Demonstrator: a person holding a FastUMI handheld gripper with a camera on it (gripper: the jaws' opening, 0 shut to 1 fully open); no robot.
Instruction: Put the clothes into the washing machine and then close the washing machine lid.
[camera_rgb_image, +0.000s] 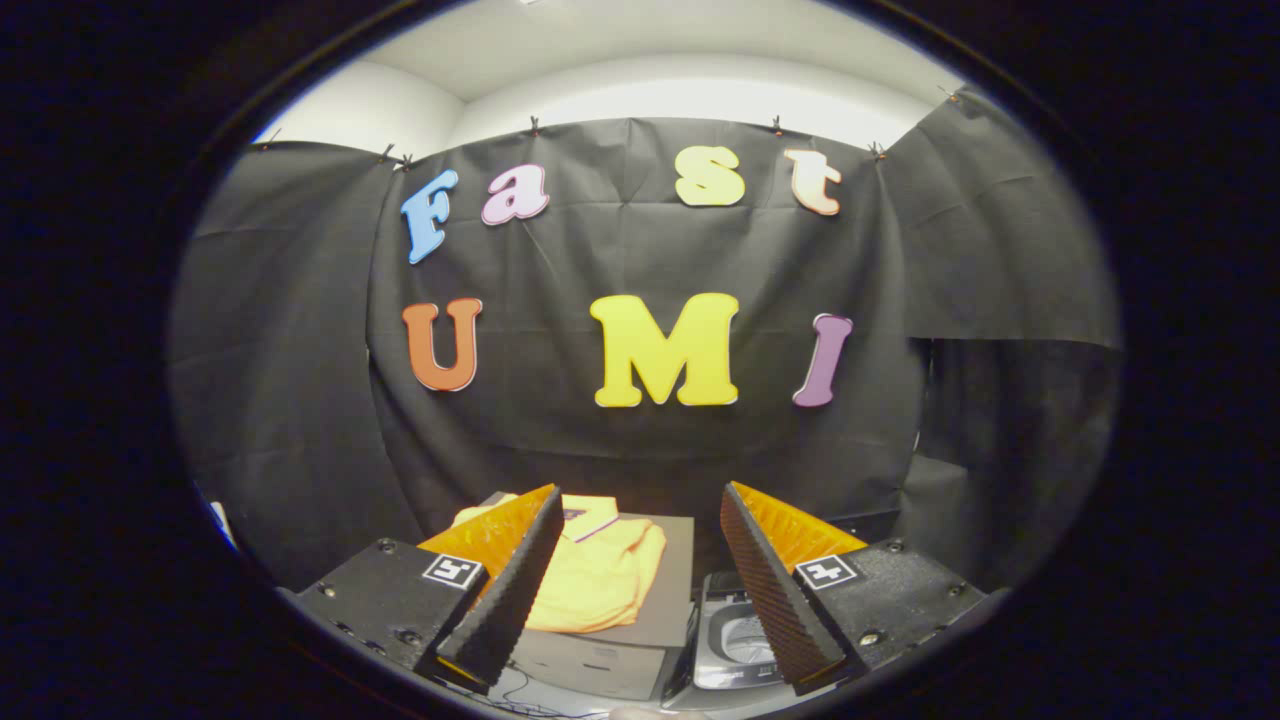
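Note:
A yellow polo shirt (598, 572) with a dark collar trim lies folded on a grey box (660, 600), beyond and slightly left of my fingers. To the right of the box stands a small grey washing machine (737, 640) with its top open, and the drum shows inside. My gripper (640, 590) hangs well above and short of both, open, with nothing between its fingers. The left finger covers part of the shirt's left side. The right finger hides the machine's right side.
The black cloth wall closes off the space behind the box and the machine. A cable (520, 690) runs across the surface in front of the grey box. A dark covered block (930, 500) stands to the right behind the machine.

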